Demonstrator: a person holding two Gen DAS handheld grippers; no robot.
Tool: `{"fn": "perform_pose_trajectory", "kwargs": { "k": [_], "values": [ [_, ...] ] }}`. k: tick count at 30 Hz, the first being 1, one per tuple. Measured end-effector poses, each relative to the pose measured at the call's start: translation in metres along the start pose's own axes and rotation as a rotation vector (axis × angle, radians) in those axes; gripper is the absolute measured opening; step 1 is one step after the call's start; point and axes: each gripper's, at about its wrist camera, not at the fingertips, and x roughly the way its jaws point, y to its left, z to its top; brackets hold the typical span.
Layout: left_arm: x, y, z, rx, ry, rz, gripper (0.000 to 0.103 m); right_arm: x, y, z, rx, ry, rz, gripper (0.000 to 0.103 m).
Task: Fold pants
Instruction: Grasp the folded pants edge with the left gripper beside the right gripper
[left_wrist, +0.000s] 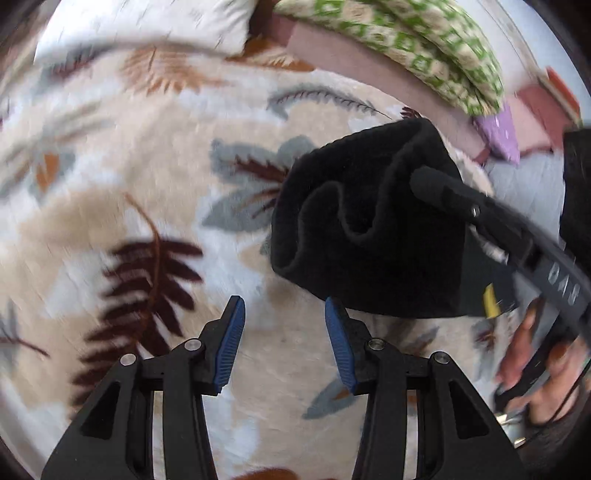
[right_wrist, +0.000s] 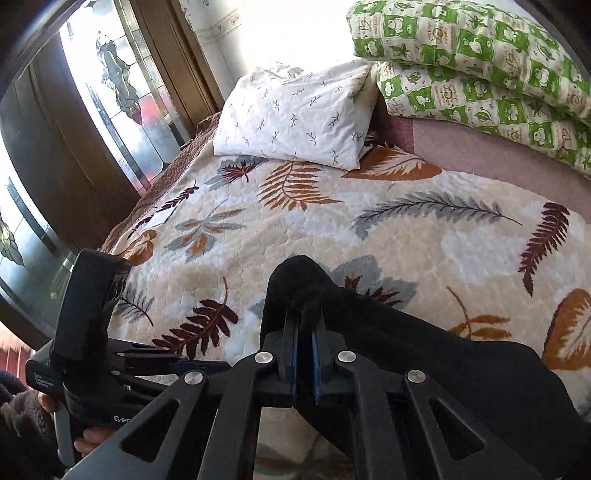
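R gripper (right_wrist: 306, 317) has its jaws clamped on a bunched fold of the black pants (right_wrist: 424, 354); cloth sits pinched between the blue pads and humps up over the tips, w/ the rest trailing off to the right and low across the blanket (right_wrist: 332, 229). From the left wrist view the same pants (left_wrist: 354, 236) hang in rippled folds off the R gripper (left_wrist: 424, 181), lifted above the blanket (left_wrist: 147, 184), near the bed's far-right part. L gripper (left_wrist: 284, 314) has jaws apart, nothing between the blue pads, pointing down at bare blanket; its right finger (left_wrist: 338, 332) is just beside the pants' lower edge, can't tell if touching. Left view is motion-blurred. L gripper (right_wrist: 207, 365) shows again low left in the right view. White pillow (right_wrist: 295, 114) and green checked pillows (right_wrist: 472, 62) lie at the bed's far end, window (right_wrist: 110, 81) to the left.
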Motion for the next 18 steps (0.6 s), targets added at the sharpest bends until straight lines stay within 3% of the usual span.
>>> {"fn": "perform_pose_trajectory", "kwargs": {
  "k": [4,8,12,13,14,18],
  "values": [
    [0.004,-0.016,0.012,0.172,-0.012,0.114,0.043,-0.002,-0.011,0.004,0.042,-0.014,0.016,0.005],
    [0.023,-0.025,0.027,0.248,0.039,0.104,0.043,-0.004,-0.019,0.006,0.082,-0.029,0.032,0.005],
    [0.042,-0.033,0.028,0.318,0.083,0.142,0.044,-0.002,-0.024,0.004,0.116,-0.024,0.055,0.006],
    [0.043,-0.032,0.028,0.313,0.089,0.137,0.039,-0.002,-0.024,0.004,0.118,-0.02,0.058,0.006],
    [0.043,-0.032,0.028,0.307,0.095,0.107,0.026,-0.001,-0.024,0.004,0.117,-0.02,0.057,0.006],
    [0.038,-0.027,0.026,0.256,0.078,0.105,0.017,-0.002,-0.027,0.003,0.122,-0.023,0.06,0.007]
  ]
}}
